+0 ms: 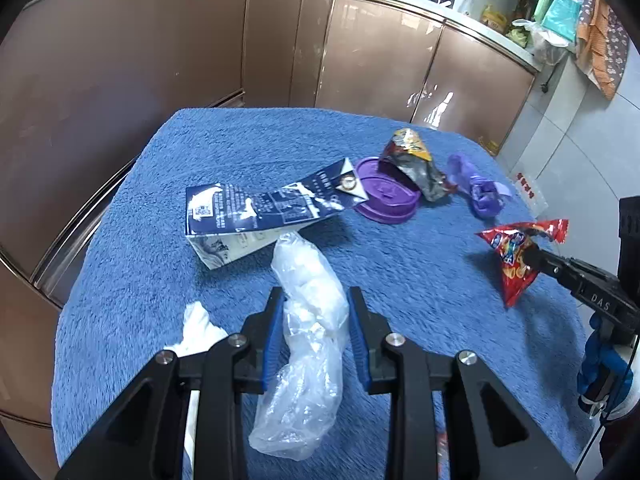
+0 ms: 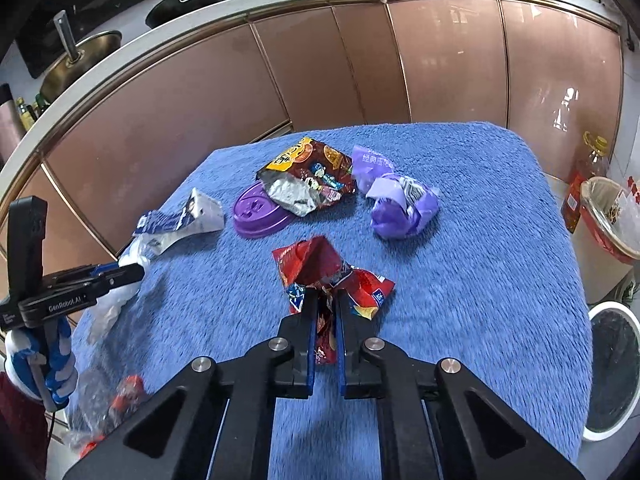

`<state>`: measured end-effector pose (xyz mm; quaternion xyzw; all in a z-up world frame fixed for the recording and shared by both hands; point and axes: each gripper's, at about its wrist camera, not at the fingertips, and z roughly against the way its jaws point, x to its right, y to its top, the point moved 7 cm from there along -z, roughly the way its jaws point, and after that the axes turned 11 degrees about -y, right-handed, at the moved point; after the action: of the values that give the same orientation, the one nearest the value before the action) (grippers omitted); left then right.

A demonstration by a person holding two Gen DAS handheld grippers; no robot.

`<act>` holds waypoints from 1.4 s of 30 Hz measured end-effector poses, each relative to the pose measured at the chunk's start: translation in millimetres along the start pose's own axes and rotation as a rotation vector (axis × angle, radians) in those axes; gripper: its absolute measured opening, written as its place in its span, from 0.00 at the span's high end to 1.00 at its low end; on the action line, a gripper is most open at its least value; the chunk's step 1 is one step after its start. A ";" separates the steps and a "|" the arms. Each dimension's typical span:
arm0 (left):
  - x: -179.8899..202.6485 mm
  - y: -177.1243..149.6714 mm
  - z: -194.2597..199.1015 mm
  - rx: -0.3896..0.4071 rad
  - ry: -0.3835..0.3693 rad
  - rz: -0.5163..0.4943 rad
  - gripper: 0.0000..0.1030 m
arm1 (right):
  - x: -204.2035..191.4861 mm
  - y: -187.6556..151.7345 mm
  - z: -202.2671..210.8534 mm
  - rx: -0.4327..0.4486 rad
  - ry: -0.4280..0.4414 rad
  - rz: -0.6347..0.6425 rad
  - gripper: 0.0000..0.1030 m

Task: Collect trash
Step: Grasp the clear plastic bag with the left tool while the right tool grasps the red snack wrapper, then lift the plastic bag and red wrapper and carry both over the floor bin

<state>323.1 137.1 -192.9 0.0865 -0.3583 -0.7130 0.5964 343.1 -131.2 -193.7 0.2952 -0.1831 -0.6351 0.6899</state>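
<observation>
Trash lies scattered over the blue towel (image 1: 400,264) that covers the table, and I have a piece in each gripper. My left gripper (image 1: 314,300) is closed on a crumpled clear plastic bag (image 1: 308,320) — the blue pads press it from both sides, and its loose end hangs down toward the near edge. My right gripper (image 2: 325,300) is pinched nearly shut on a red snack wrapper (image 2: 320,268), which sticks up past the fingertips near the middle of the towel.

Toward the far edge sit the rest: a flattened dark-blue milk carton (image 1: 256,216) on the left side, a purple plastic lid (image 1: 386,196) just beside it, and a torn brown-and-yellow chip bag (image 2: 308,176) lying partly over that lid. A wad of purple plastic (image 2: 400,208) rests to the right of the chip bag, near but apart from it. White tissue (image 1: 198,328) lies by the near left edge — just beside my left fingers. A bin with a red rim (image 2: 608,216) stands on the floor off the right edge of the table.
</observation>
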 end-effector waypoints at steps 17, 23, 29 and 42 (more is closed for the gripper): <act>39.6 -8.4 70.0 0.109 -0.034 0.005 0.72 | 3.3 -15.0 100.9 0.136 0.013 -0.004 0.93; 63.3 -3.8 100.1 0.160 -0.040 -0.013 0.72 | 12.9 -12.4 140.5 0.205 0.020 -0.019 0.93; 95.1 3.8 109.3 0.184 -0.062 -0.041 0.72 | 40.3 -12.5 175.9 0.270 0.006 -0.064 0.93; 214.1 17.4 38.2 0.095 -0.209 -0.153 0.72 | 146.6 -27.2 205.6 0.325 -0.139 -0.204 0.93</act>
<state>257.1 -43.2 -89.3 0.0669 -0.4440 -0.7438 0.4951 211.6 -311.9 -72.9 0.3751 -0.2994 -0.6825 0.5512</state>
